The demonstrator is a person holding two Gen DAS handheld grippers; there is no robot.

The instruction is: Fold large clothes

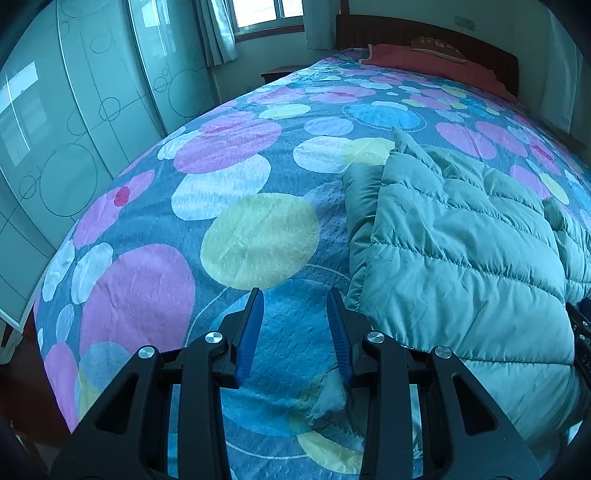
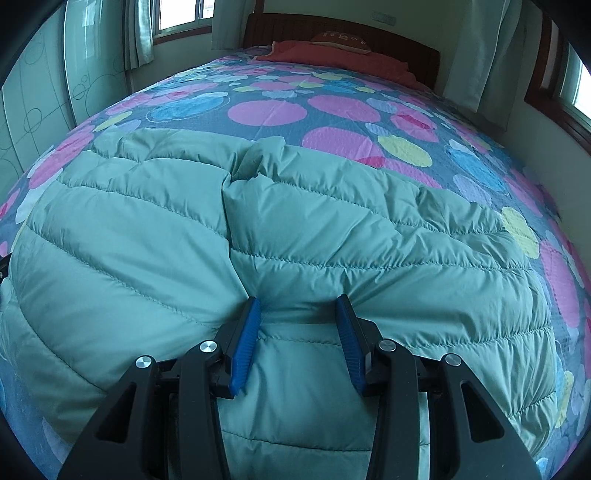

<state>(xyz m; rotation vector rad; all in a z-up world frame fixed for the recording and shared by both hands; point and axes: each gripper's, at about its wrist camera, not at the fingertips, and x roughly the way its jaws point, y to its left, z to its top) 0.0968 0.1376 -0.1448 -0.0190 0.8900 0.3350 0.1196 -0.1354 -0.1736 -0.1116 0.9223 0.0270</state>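
A teal quilted puffer jacket lies on the bed, partly folded, with a sleeve along its left side. It fills most of the right wrist view. My left gripper is open and empty over the bedspread, just left of the jacket's edge; a corner of teal fabric lies under its right finger. My right gripper is open, its jaws spread over the jacket's near part and pressed against the fabric, not closed on it.
The bed carries a bedspread with big coloured circles. A red pillow and headboard are at the far end. Glass wardrobe doors stand on the left, a wall with a window on the right.
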